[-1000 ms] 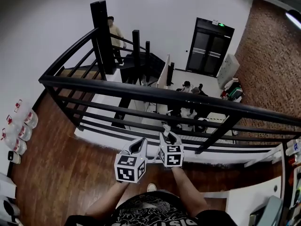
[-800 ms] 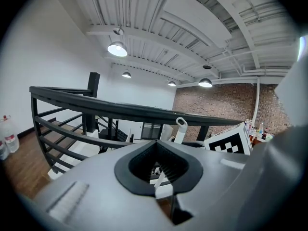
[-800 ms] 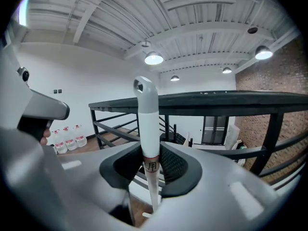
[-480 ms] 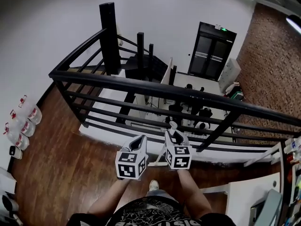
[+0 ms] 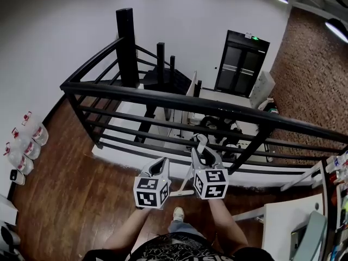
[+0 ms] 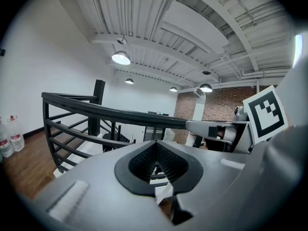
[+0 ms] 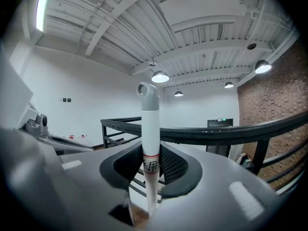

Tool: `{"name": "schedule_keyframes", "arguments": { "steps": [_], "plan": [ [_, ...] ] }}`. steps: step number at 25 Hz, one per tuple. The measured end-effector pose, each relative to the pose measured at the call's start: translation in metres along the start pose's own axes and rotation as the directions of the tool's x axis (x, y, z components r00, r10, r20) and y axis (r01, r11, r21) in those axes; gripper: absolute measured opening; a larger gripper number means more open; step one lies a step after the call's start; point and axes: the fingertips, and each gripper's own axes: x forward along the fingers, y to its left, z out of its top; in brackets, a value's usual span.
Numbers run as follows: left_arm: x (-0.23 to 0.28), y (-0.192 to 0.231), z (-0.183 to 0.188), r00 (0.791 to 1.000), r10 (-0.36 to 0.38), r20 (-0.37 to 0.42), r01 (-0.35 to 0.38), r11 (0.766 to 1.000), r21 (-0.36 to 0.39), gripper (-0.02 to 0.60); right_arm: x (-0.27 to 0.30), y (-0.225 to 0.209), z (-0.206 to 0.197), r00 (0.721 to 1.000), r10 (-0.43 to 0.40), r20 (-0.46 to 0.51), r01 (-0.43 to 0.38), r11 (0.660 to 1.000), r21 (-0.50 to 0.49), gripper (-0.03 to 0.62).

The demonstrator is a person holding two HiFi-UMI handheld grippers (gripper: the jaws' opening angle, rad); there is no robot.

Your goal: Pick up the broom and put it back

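Note:
The broom's white handle [image 7: 150, 138] with a grey cap stands upright between the pads of my right gripper [image 7: 151, 165], which is shut on it. In the head view the right gripper [image 5: 204, 155] holds the handle's top [image 5: 202, 141] in front of the black railing [image 5: 163, 98]. The pole runs down and left to a pale crosspiece [image 5: 182, 192] over the wood floor. My left gripper [image 5: 159, 168] hangs just left of it, level with the right one. In its own view the left gripper [image 6: 155, 165] has its pads together with nothing between them.
A black railing with a thick post [image 5: 125, 42] and stairs runs across in front of me, with a lower floor beyond it. Water bottles [image 5: 22, 145] stand along the left wall. A white table [image 5: 288, 219] is at the right. A dark double door [image 5: 242, 64] is far ahead.
The right gripper with the broom has shifted a little right and the railing sits nearer in view. A person on the stairs a second ago is out of sight.

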Motion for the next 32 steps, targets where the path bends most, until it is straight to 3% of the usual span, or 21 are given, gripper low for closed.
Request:
{"name": "schedule_keyframes", "arguments": {
  "steps": [16, 32],
  "plan": [
    [-0.004, 0.009, -0.003, 1.0, -0.012, -0.005, 0.012, 1.0, -0.019, 0.005, 0.009, 0.013, -0.009, 1.0, 0.002, -0.016, -0.002, 1.0, -0.005, 0.098],
    [0.052, 0.016, 0.006, 0.999, -0.035, -0.036, 0.035, 0.999, 0.002, 0.005, 0.062, -0.018, -0.047, 0.997, -0.01, -0.078, 0.012, 0.999, 0.032, 0.098]
  ]
}}
